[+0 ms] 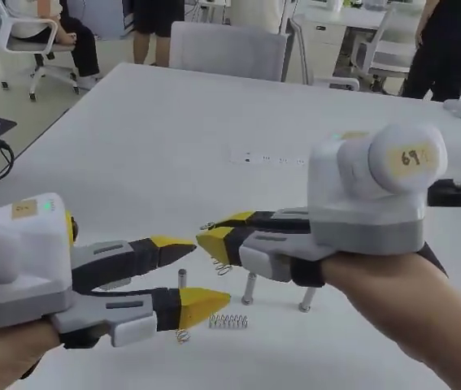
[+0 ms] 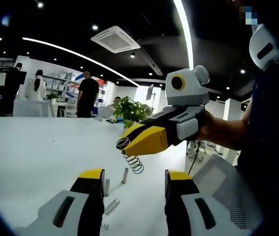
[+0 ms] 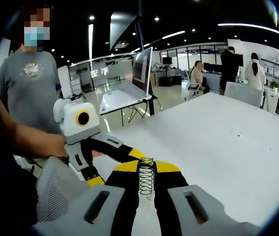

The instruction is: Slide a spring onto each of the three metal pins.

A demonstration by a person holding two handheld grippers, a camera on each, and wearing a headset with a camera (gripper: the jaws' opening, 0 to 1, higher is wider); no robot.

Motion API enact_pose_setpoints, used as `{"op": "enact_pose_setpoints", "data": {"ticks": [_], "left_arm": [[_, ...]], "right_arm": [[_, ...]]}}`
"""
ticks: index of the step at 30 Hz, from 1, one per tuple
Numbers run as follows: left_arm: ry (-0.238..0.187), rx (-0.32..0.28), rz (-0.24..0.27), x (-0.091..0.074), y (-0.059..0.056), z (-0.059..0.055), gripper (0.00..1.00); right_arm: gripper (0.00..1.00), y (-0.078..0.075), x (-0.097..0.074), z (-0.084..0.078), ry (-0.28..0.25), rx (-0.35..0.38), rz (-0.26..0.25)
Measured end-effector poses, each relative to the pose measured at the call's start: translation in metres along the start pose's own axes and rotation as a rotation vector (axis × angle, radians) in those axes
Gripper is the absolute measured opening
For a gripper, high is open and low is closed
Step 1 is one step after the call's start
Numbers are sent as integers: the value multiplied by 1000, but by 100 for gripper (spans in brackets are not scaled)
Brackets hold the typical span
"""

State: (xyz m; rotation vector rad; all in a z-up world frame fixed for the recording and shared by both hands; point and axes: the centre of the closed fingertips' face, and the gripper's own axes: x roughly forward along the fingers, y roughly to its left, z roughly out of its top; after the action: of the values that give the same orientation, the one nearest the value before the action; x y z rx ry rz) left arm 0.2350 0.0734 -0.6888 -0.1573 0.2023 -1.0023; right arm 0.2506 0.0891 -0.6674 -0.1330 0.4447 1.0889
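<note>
My left tool (image 2: 135,176) hangs released, jaws apart, over the desk (image 1: 173,146). Just past it a loose spring (image 1: 228,322) lies near three upright pins (image 1: 249,288). Above them my right tool (image 3: 146,164) is clenched on a second spring (image 3: 146,181), whose end hangs out beneath the yellow tips.

Left gripper (image 2: 135,176) jaws apart; right gripper (image 2: 124,144) seemingly pinches a spring (image 2: 135,163) above pins (image 2: 125,175)
</note>
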Motion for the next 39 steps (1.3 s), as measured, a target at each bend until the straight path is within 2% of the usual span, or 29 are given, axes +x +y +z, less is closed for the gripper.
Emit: {"op": "enact_pose_setpoints", "data": {"ticks": [7, 13, 29, 39], "left_arm": [[-21, -17, -14, -2, -1, 6, 28], [-37, -15, -20, -1, -3, 11, 22], [-17, 45, -18, 3, -4, 9, 5], [-2, 73, -14, 3, -2, 6, 4]], "right_arm": [[8, 8, 0, 10, -42, 12, 25], [8, 14, 2, 14, -63, 14, 43], [8, 17, 2, 14, -76, -5, 47], [8, 16, 0, 11, -67, 0, 46]]}}
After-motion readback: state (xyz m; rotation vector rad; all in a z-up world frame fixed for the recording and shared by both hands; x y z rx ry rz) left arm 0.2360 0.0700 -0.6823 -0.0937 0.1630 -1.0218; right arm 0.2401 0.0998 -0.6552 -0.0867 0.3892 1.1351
